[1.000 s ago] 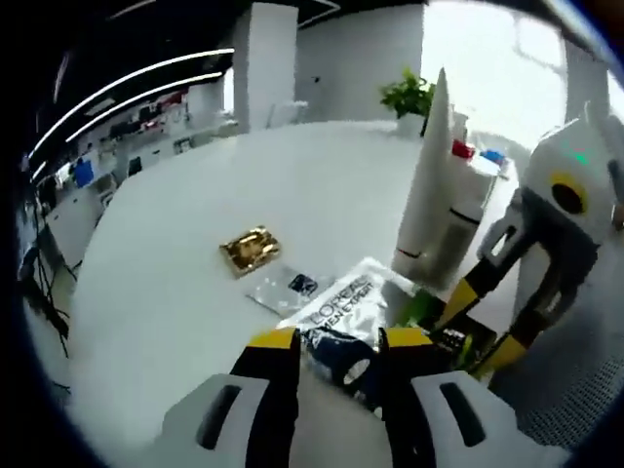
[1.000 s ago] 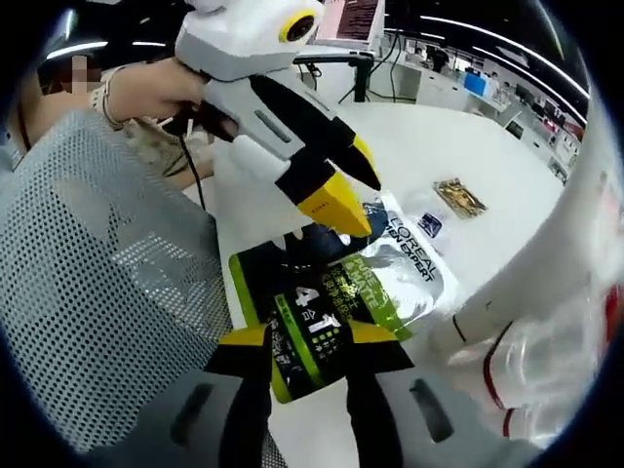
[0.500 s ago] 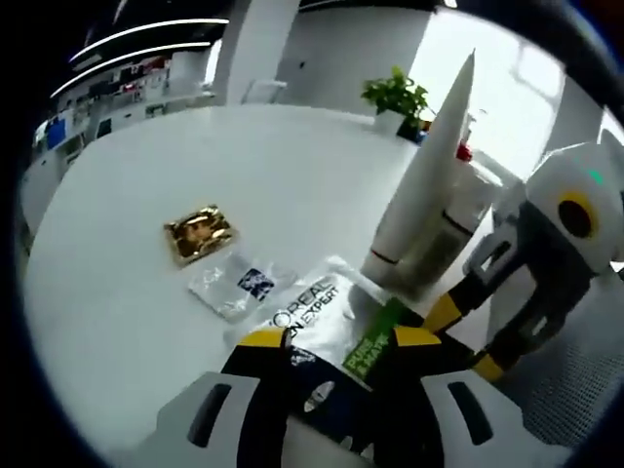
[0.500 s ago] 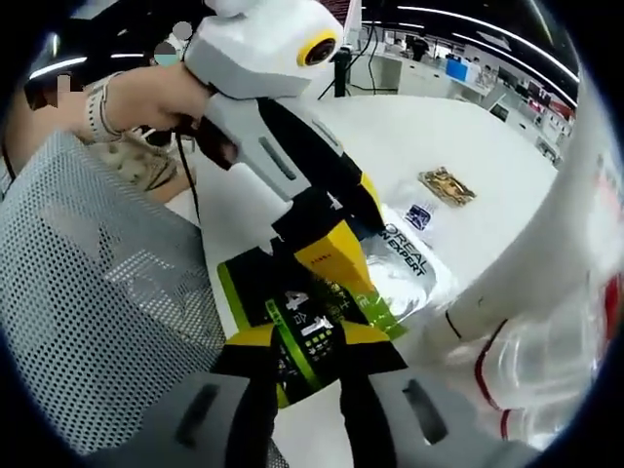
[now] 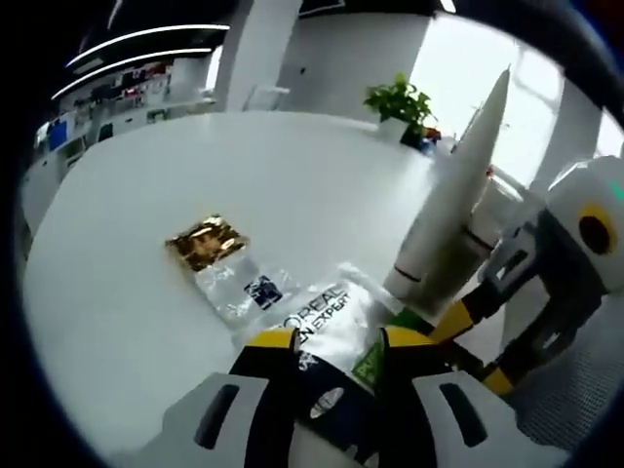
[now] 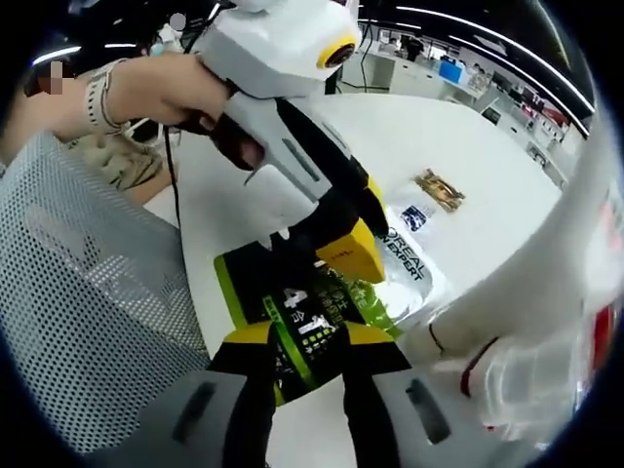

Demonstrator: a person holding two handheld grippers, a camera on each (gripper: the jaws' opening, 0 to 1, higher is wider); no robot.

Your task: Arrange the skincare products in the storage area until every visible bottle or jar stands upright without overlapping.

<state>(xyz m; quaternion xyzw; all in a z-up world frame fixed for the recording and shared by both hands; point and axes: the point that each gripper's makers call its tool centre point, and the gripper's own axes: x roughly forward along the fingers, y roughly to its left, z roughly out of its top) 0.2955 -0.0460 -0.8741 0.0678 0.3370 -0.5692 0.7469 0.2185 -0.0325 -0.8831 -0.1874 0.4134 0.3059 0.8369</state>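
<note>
Flat on the white table (image 5: 146, 195) lies a silver sachet (image 5: 327, 314), overlapped by a green-and-black sachet (image 6: 297, 322) near the table edge. My left gripper (image 5: 338, 343) is open and straddles the silver sachet (image 6: 414, 268). In the right gripper view the left gripper (image 6: 363, 226) reaches down from a hand (image 6: 146, 97), with one yellow fingertip (image 6: 351, 255) on the sachets. My right gripper (image 6: 310, 336) is open over the green-and-black sachet, and in the left gripper view it (image 5: 480, 343) comes in from the right. A tall white tube (image 5: 453, 195) stands upright beside them.
A gold sachet (image 5: 205, 242) and a small clear sachet (image 5: 249, 288) lie farther out on the table. A potted plant (image 5: 400, 102) stands at the far side. A grey mesh chair back (image 6: 88, 312) sits just off the table edge. Clear plastic bottles (image 6: 546, 361) stand by the tube.
The left gripper has come lower and closer over the silver sachet, its fingertip now down on the sachets. The right gripper has stayed over the green-and-black sachet.
</note>
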